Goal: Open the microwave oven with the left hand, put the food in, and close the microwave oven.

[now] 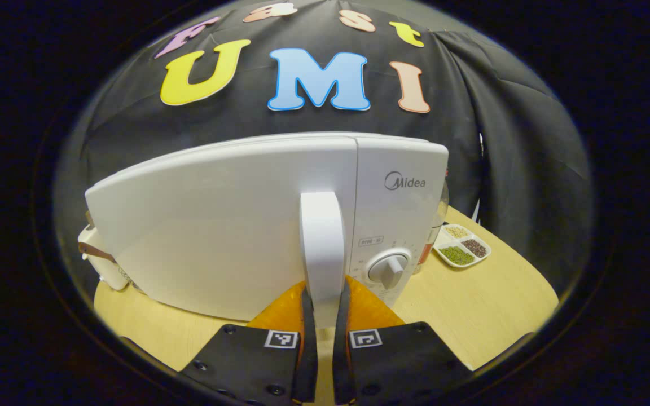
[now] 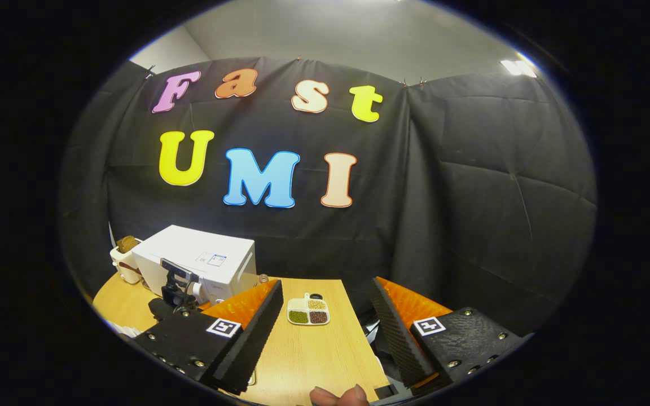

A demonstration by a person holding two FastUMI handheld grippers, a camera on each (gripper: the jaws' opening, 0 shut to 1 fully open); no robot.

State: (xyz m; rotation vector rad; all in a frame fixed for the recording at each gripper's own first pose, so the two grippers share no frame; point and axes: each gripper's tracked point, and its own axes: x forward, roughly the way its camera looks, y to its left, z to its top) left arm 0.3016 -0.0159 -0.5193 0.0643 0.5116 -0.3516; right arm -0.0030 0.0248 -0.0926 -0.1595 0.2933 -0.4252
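A white microwave (image 1: 218, 225) stands on the wooden table (image 1: 471, 304), its door facing me. My left gripper (image 1: 325, 287) is shut on the door's upright white handle (image 1: 321, 237), one finger on each side. Whether the door is ajar I cannot tell. The food is a white divided plate (image 1: 463, 246) of green, brown and pale grains, right of the microwave. In the right gripper view, my right gripper (image 2: 326, 285) hangs open and holds nothing, above the table's near end, with the plate (image 2: 308, 311) ahead between its fingers and the microwave (image 2: 201, 259) at far left.
A round knob (image 1: 390, 268) sits on the control panel right of the handle. A bottle (image 1: 440, 208) stands behind the microwave's right side, and a white container (image 2: 124, 262) on its left. A fingertip (image 2: 339, 396) shows at the bottom edge. The table's right edge (image 2: 359, 327) runs close to the plate.
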